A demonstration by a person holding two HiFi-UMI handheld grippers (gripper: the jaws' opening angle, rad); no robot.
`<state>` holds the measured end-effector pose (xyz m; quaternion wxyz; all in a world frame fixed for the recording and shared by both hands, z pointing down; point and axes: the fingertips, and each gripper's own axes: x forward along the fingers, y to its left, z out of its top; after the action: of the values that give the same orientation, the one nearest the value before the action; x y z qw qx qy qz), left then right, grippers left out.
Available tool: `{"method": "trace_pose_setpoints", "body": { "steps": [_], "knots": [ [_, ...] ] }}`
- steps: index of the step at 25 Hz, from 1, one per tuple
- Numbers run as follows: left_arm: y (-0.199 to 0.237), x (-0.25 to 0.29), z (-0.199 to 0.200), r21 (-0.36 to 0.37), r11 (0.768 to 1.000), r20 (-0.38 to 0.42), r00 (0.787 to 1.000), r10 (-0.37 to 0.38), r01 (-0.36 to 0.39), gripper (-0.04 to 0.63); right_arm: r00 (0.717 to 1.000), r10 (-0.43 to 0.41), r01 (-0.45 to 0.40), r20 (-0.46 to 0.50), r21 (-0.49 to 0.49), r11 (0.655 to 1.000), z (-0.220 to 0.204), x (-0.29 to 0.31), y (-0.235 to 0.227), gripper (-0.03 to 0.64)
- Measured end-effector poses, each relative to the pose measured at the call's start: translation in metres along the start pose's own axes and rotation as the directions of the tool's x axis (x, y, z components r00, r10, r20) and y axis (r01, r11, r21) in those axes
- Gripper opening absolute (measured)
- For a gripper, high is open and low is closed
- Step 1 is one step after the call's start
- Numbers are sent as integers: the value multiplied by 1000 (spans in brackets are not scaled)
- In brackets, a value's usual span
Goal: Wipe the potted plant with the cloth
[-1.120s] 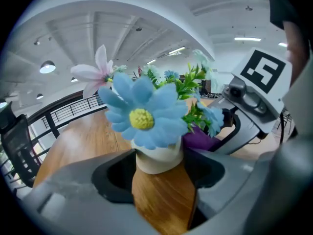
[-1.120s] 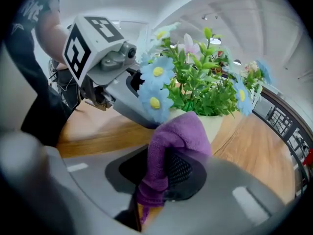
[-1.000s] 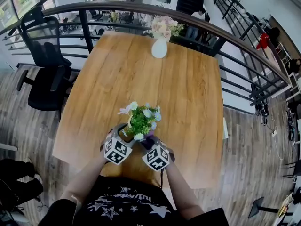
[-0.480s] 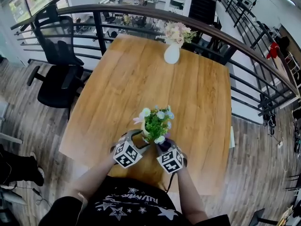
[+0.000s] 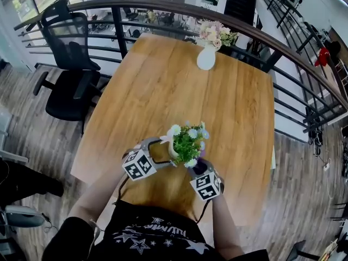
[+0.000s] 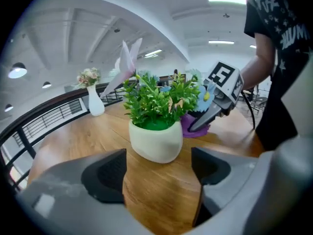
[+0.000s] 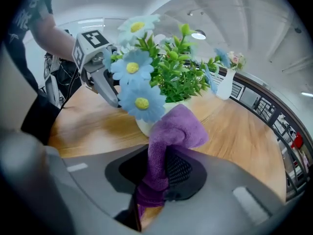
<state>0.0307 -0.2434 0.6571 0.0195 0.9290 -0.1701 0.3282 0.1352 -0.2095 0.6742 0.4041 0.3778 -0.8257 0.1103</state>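
The potted plant (image 5: 187, 139), green leaves with white and blue flowers in a cream pot (image 6: 155, 140), stands near the front of the wooden table (image 5: 163, 86). My left gripper (image 5: 161, 152) is open just left of the pot; its jaws have just been opening and nothing is between them, the pot a little ahead in the left gripper view. My right gripper (image 5: 200, 168) is shut on a purple cloth (image 7: 168, 143), held against the pot's near right side under the blue flowers (image 7: 139, 89). The left gripper (image 7: 98, 67) also shows beyond the plant in the right gripper view.
A white vase of pink flowers (image 5: 207, 54) stands at the table's far edge. A black office chair (image 5: 70, 83) is left of the table, and a curved railing (image 5: 163, 7) runs behind it. The person's torso is at the near edge.
My left gripper's jaws have spread and drawn back to the left off the pot they were around. The right gripper stays at the plant with the cloth.
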Motion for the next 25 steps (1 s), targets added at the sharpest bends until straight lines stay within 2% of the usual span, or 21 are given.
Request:
{"method": "trace_pose_setpoints", "body": {
  "steps": [2, 5, 9, 12, 16, 18, 21, 25],
  "knots": [
    [3, 3, -2, 49, 997, -23, 998, -63, 64, 438, 1000, 0, 0, 2, 4, 1000, 1, 1, 0, 86],
    [14, 9, 2, 105, 989, -32, 994, -106, 109, 451, 1000, 3, -3, 1, 11, 1000, -1, 2, 0, 86],
    [20, 20, 11, 190, 963, -11, 982, -191, 190, 451, 1000, 4, -4, -6, 22, 1000, -1, 3, -1, 86],
    [21, 26, 18, 219, 947, 3, 971, -240, 234, 454, 1000, 5, -5, -6, 29, 1000, -2, 4, 0, 86],
    [21, 34, 27, 282, 916, -18, 956, -292, 285, 471, 1000, 8, -7, -9, 34, 999, -1, 4, -1, 86],
    [18, 38, 29, 284, 908, -30, 949, -314, 309, 471, 1000, 8, -7, -12, 33, 999, 0, 4, -3, 86],
    [16, 39, 32, 262, 916, -12, 950, -313, 305, 469, 1000, 0, 1, -14, 37, 999, 1, 3, -5, 86],
    [15, 38, 35, 216, 945, 35, 966, -257, 244, 466, 998, -54, 55, -19, 72, 996, 0, -1, -20, 86]
  ]
}}
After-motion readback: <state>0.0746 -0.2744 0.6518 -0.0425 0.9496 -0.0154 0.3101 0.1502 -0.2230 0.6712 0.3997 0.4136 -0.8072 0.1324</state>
